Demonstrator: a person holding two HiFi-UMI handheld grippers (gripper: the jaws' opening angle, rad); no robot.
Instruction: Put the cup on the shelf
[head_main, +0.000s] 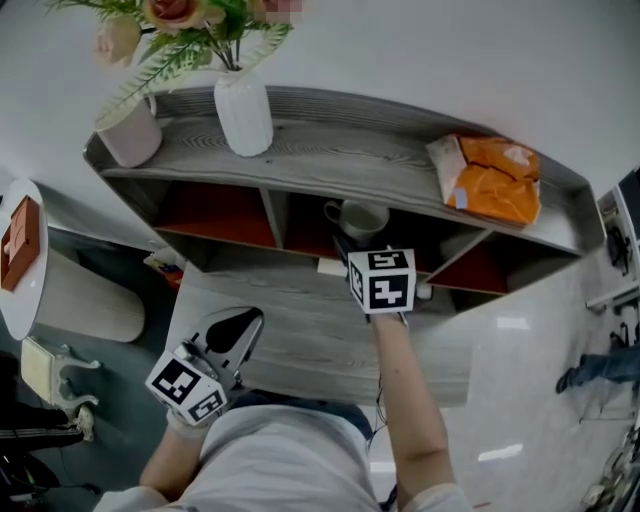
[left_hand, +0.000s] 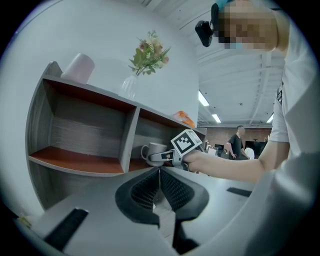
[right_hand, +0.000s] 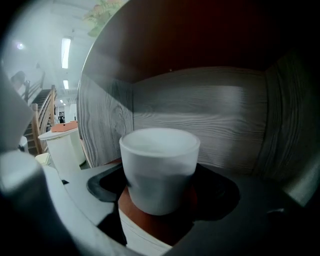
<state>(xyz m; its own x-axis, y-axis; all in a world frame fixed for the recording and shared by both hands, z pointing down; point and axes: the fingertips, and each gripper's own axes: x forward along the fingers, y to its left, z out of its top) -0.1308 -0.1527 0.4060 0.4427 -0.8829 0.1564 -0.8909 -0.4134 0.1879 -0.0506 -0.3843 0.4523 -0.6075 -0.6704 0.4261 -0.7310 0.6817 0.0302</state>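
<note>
A pale grey cup (head_main: 362, 217) with a handle is in the middle compartment of the grey wooden shelf (head_main: 340, 155), just above its red-brown floor. My right gripper (head_main: 352, 242) reaches into that compartment from the front. In the right gripper view the cup (right_hand: 160, 170) fills the space between the jaws, and the right gripper (right_hand: 160, 197) is shut on its lower half. The left gripper view shows the cup (left_hand: 154, 150) from the side, with its handle towards the left. My left gripper (head_main: 248, 320) hangs low near my body, shut and empty, its jaws meeting (left_hand: 160, 175).
On the shelf's top board stand a white vase with flowers (head_main: 243, 115), a pale pot (head_main: 130, 132) and an orange bag (head_main: 490, 178). A grey wooden surface (head_main: 300, 320) lies below the shelf. A round white table (head_main: 20, 270) stands at the left. A person (left_hand: 236, 141) stands far behind.
</note>
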